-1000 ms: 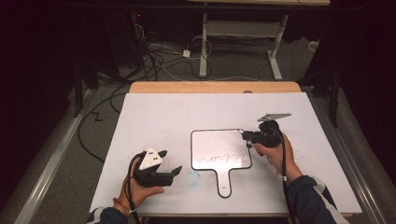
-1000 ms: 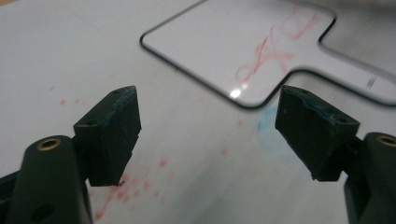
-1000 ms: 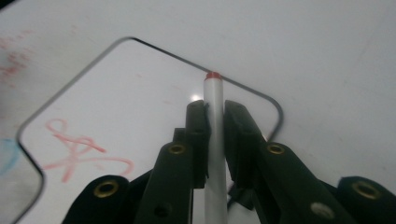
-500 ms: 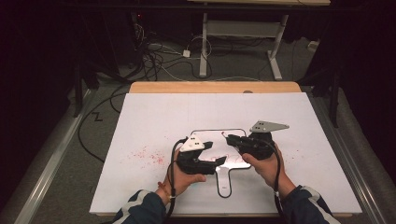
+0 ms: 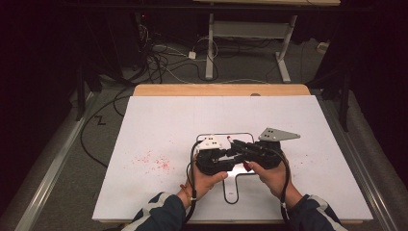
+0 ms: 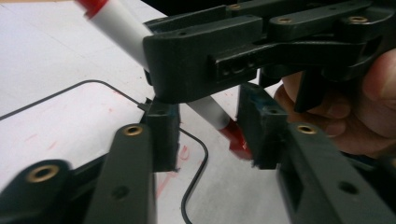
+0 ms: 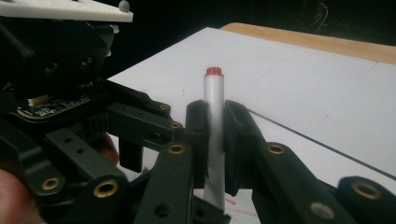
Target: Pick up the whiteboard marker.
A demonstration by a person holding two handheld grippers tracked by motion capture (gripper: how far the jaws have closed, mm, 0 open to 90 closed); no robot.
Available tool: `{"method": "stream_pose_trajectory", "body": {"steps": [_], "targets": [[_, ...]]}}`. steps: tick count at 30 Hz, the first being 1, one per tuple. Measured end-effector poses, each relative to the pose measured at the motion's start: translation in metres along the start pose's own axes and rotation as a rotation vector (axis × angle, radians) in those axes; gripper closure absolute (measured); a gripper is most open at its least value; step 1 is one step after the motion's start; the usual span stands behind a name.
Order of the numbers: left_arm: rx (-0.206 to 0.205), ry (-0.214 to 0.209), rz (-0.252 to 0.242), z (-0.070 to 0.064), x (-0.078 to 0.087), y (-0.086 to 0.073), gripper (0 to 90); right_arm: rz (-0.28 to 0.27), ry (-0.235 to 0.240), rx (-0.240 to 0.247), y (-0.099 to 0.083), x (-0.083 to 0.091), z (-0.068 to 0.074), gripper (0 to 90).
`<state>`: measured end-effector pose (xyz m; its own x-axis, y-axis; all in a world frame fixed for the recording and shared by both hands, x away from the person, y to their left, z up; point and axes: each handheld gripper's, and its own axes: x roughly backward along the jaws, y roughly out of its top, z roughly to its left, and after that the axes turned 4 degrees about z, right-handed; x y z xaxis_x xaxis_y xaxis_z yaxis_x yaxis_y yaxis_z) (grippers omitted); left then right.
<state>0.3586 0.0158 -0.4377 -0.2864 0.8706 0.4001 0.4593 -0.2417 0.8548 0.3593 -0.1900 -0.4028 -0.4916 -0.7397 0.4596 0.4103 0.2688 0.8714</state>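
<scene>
A white marker point(image 7: 213, 93) with red ends stands clamped between the jaws of my right gripper point(image 7: 215, 140). In the left gripper view the marker point(image 6: 208, 109) slants down out of the right gripper point(image 6: 159, 95), and its red cap point(image 6: 236, 140) hangs between the spread jaws of my left gripper point(image 6: 210, 135), close to the right one. In the high view both grippers meet nose to nose, left gripper point(image 5: 230, 156) and right gripper point(image 5: 236, 147), over a small black-edged whiteboard point(image 5: 211, 137) with a handle point(image 5: 232, 188).
The white table sheet point(image 5: 168, 120) carries red smudges point(image 5: 155, 162) left of the whiteboard. A wooden edge point(image 5: 221, 90) runs along the far side. Cables and desk legs point(image 5: 210, 43) lie on the floor beyond.
My left gripper has moved right from the table's front left to meet the right gripper over the whiteboard. The right gripper has shifted slightly left and nearer.
</scene>
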Motion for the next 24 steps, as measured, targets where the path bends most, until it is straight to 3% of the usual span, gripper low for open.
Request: {"method": "stream_pose_trajectory", "body": {"steps": [5, 9, 12, 13, 14, 16, 18, 19, 20, 23, 24], "targets": [[-0.013, 0.022, 0.004, 0.002, 0.002, -0.001, 73.4, -0.017, -0.006, 0.014, 0.0, 0.004, 0.005, 80.8], [-0.053, 0.058, 0.019, 0.002, 0.005, -0.001, 78.3, -0.023, -0.01, 0.027, 0.001, 0.006, 0.009, 79.0], [-0.095, 0.088, 0.038, 0.001, 0.005, -0.002, 78.4, -0.025, -0.014, 0.018, -0.001, 0.009, 0.01, 72.4], [-0.104, 0.102, 0.046, 0.002, 0.005, -0.003, 78.4, -0.037, -0.021, 0.018, -0.002, 0.014, 0.009, 65.2], [-0.113, 0.112, 0.045, 0.003, 0.005, -0.004, 78.4, -0.037, -0.021, 0.018, -0.002, 0.014, 0.009, 65.2], [-0.124, 0.123, 0.056, 0.007, 0.007, -0.006, 78.4, -0.044, -0.069, 0.023, -0.004, 0.022, 0.008, 58.2], [-0.146, 0.156, 0.062, 0.01, 0.011, -0.007, 78.5, -0.04, -0.088, 0.041, -0.008, 0.031, 0.005, 51.9], [-0.144, 0.152, 0.065, 0.012, 0.013, -0.008, 78.4, -0.051, -0.16, 0.115, -0.014, 0.042, 0.004, 48.7], [-0.142, 0.159, 0.064, 0.015, 0.015, -0.008, 78.4, -0.051, -0.16, 0.115, -0.014, 0.042, 0.004, 48.7], [-0.158, 0.176, 0.063, 0.02, 0.022, -0.009, 78.4, -0.046, -0.205, 0.19, -0.027, 0.057, -0.001, 44.4], [-0.155, 0.183, 0.064, 0.021, 0.023, -0.009, 78.4, -0.035, -0.26, 0.227, -0.036, 0.065, -0.005, 43.2]]}}
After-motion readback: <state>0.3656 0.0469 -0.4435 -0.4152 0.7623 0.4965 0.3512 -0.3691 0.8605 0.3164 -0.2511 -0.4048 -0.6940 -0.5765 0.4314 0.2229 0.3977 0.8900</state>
